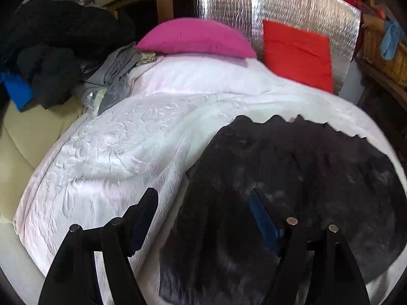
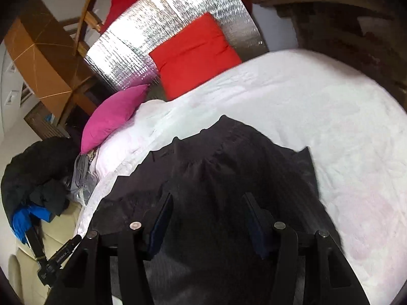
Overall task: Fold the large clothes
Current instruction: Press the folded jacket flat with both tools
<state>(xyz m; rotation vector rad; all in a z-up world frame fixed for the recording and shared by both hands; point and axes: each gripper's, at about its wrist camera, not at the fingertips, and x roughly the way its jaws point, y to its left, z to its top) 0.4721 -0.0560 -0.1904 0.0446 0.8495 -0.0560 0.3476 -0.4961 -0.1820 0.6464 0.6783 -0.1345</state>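
Hovering over the dark garment [image 1: 292, 178], spread flat on the white bedspread [image 1: 106, 152] toward the near edge of the bed; wavy far hem at about 12 o'clock in both wrist views. Left claw [image 1: 203, 203] spread wide, holding nothing, straddling the garment's left border: one finger over white cover at 7 o'clock, the other over dark cloth at 5 o'clock. Right claw [image 2: 207, 208] also wide and empty, poised above the middle of the garment [image 2: 229, 165].

Likely the start of a fold, or a pause between folds: cloth laid out, no edge gripped yet. Next move probably calls for lowering each claw onto an edge or corner, pinching only the upper layer, then carrying it across without dragging the bedspread along.

Elsewhere: pink pillow [image 1: 195, 38] at 12 o'clock, red cushion [image 1: 297, 53] at 1 o'clock against silver foil sheeting [image 1: 305, 7], heap of dark clothes [image 1: 56, 50] at 10 o'clock.

Small lettering on a black tool [image 2: 58, 256] at 8 o'clock in the right view, too small to read; no other writing or brand visible.
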